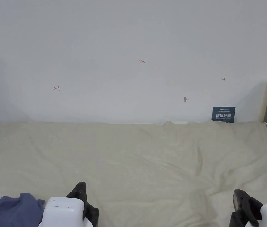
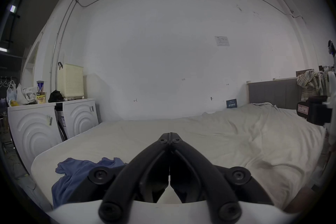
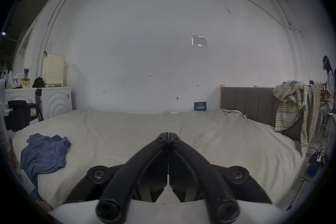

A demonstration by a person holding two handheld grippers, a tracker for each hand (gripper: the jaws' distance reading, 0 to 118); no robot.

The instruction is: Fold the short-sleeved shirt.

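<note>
Left gripper view: left claw point(image 2: 170, 134) closed, empty.

On the far white wall point(image 1: 129, 35), small red handwritten digits point(image 1: 142, 61), seemingly 123. Left of them a red arrow mark point(image 1: 56, 88), to the right a smaller arrow point(image 1: 223, 79). Low at far right, a dark sign point(image 1: 223, 114) with white characters, too blurred to make out. Higher up, a printed sheet point(image 2: 222, 41), illegible.

One blue shirt point(image 3: 44, 152) lies crumpled on one bed point(image 3: 127, 129). Two grippers hover, the left gripper point(image 2: 170, 134) and the right gripper point(image 3: 168, 133). Far left stand two white machines point(image 2: 54, 128) and one basket point(image 2: 70, 80); one plaid garment point(image 3: 292, 108) hangs far right.
</note>
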